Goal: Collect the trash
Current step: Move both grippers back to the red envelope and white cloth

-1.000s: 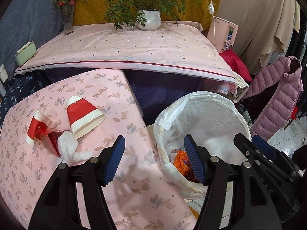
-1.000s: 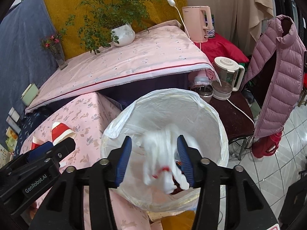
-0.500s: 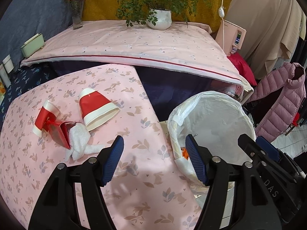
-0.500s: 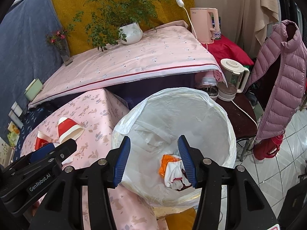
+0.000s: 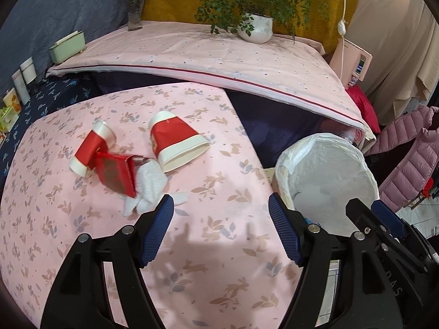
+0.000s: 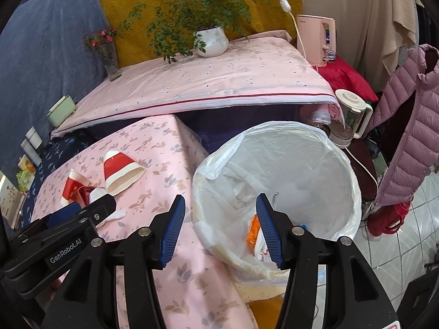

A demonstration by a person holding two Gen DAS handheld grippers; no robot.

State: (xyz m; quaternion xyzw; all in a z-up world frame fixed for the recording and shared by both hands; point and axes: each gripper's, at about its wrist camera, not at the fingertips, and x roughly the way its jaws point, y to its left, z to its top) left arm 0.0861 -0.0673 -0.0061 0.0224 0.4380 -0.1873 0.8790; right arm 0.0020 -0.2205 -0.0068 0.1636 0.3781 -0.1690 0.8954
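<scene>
The left gripper hangs empty over the pink tablecloth, tilted down; its jaws have just been opening and now stand wide with nothing between them, likely readied for the next pickup. Just ahead and to its left lies the remaining trash in a loose cluster: a crumpled tissue nearest the left pad, a red packet touching it, a flattened cup beyond that, and a larger squashed cup lying on its side just beside the tissue. The tissue looks the easiest first target, being closest.

The right gripper is also empty, its jaws moderately apart with nothing between them, straddling the near rim of the bin. The bin, lined with a white bag, stands against the table's edge, handy for dropping things in. Inside it, near the right pad, lie an orange scrap and a white wad, so part of the job appears done.
</scene>
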